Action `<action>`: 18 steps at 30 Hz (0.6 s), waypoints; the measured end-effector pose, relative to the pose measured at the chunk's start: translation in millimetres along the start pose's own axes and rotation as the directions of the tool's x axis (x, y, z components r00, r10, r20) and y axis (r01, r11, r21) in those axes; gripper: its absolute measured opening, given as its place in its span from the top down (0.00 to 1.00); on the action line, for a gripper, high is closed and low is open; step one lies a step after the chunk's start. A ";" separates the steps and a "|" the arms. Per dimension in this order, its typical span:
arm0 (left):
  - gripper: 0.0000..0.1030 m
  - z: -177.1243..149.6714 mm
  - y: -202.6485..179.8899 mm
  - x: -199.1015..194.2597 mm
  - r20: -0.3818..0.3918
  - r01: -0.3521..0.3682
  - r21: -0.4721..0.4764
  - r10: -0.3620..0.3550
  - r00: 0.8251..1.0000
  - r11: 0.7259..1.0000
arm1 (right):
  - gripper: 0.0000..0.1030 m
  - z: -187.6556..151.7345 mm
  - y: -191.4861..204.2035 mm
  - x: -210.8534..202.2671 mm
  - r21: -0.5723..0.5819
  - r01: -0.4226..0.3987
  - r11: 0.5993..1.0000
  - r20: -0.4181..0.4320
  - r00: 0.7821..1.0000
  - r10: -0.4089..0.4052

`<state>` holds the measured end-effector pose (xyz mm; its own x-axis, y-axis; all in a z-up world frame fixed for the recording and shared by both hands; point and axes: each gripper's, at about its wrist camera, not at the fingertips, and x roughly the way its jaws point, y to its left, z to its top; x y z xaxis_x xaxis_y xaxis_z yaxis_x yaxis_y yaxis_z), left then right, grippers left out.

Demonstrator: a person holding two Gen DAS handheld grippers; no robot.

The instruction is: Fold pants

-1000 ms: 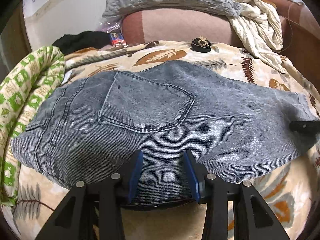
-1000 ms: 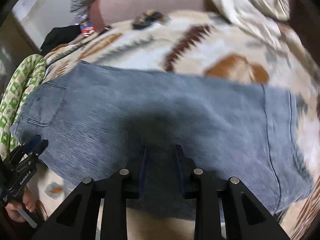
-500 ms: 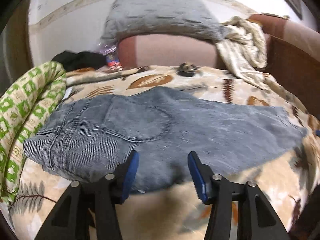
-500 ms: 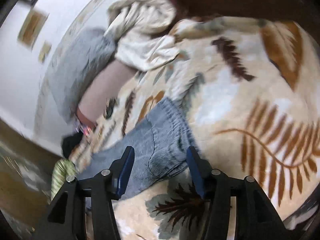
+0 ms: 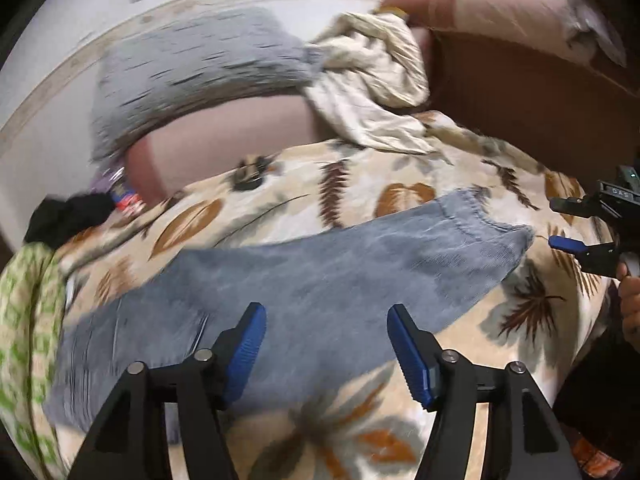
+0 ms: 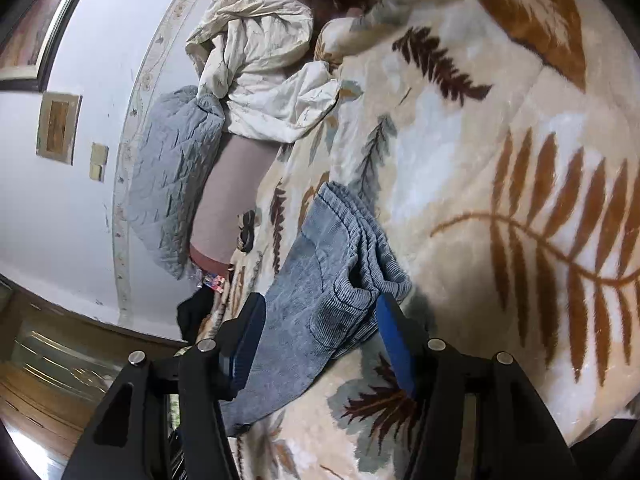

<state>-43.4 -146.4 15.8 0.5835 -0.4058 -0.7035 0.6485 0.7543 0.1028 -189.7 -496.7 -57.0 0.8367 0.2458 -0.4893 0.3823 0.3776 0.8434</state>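
Grey-blue jeans (image 5: 320,276) lie folded lengthwise across a leaf-patterned blanket (image 5: 400,420). In the left wrist view the waist is at the left and the leg hems at the right. My left gripper (image 5: 325,312) hovers over the near edge of the jeans. Its jaws are opening, and nothing is gripped between the blue pads (image 5: 408,352). My right gripper (image 5: 556,222) is at the hem end, held in a hand and open. In the right wrist view the stacked hems (image 6: 352,248) lie just ahead of that gripper (image 6: 319,304), with its pads clear of the cloth.
A grey quilted pillow (image 5: 200,64) and a crumpled cream cloth (image 5: 368,92) lie at the back against a brown headboard (image 5: 520,100). A green-and-white cover (image 5: 24,320) is bunched at the left, beside a black garment (image 5: 68,216). A small dark object (image 5: 248,172) rests on the blanket.
Both grippers let go of the near edge of the jeans and widened. The left one rose and drew back. The right one swung to the hem end and rolled onto its side.
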 end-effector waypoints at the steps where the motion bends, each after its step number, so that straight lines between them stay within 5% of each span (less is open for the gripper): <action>1: 0.33 14.6 -6.5 8.8 -0.023 0.007 0.029 -0.006 1.000 1.000 | 0.42 -0.2 -2.5 -1.7 0.019 -0.015 1.000 0.002 1.000 0.015; 8: 0.33 96.9 -28.4 71.5 -0.148 0.080 0.098 -0.065 0.987 0.992 | 0.39 3.9 -19.5 -4.3 0.118 -0.080 0.990 0.013 0.997 0.079; 18: 0.33 147.6 -69.4 165.7 -0.247 0.245 0.194 -0.195 0.949 0.950 | 0.39 7.0 -27.4 27.3 0.178 -0.049 0.983 -0.078 0.995 0.064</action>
<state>80.4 -342.2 -4.1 0.3069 -0.4049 -0.8613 0.8539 0.5168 0.0612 -174.6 -506.5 -91.9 0.8262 0.3383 -0.4505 0.4045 0.2003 0.8923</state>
